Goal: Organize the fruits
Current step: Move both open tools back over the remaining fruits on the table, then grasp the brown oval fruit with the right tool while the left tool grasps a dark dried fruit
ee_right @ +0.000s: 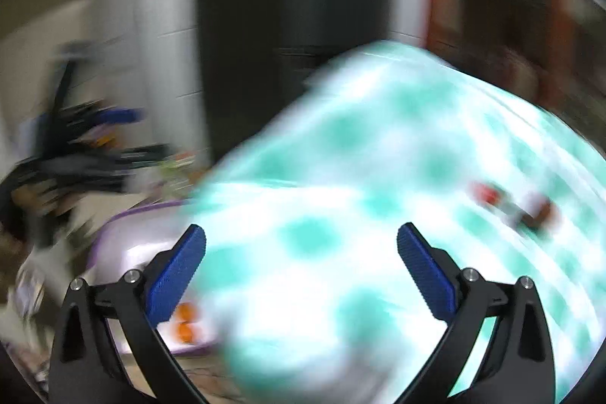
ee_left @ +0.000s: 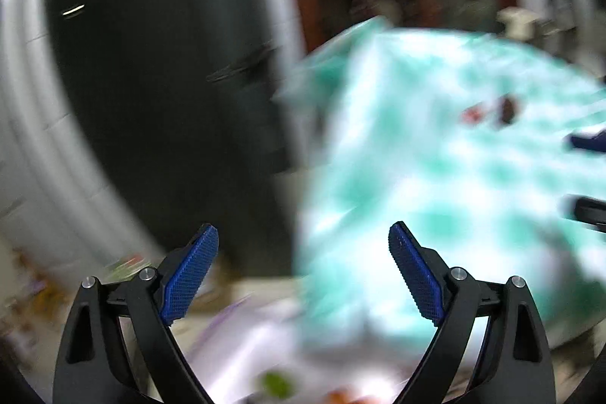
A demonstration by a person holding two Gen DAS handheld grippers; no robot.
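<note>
Both views are heavily motion-blurred. My left gripper (ee_left: 303, 271) is open and empty, its blue pads wide apart. My right gripper (ee_right: 302, 271) is also open and empty. A white tray with a purple rim (ee_right: 125, 241) lies low at the left in the right wrist view, with orange fruits (ee_right: 185, 322) on it behind my left finger. In the left wrist view the tray (ee_left: 242, 339) shows low between my fingers, with a green fruit (ee_left: 278, 383) and an orange one (ee_left: 341, 396) at the bottom edge. A teal-and-white checked cloth (ee_left: 435, 177) (ee_right: 378, 214) covers the table.
A small red and brown object (ee_left: 492, 110) (ee_right: 511, 203) lies on the cloth at the right. A dark tall appliance or door (ee_left: 170, 82) (ee_right: 291, 25) stands behind. The other gripper shows blurred at the left (ee_right: 75, 146) and at the right edge (ee_left: 587, 177).
</note>
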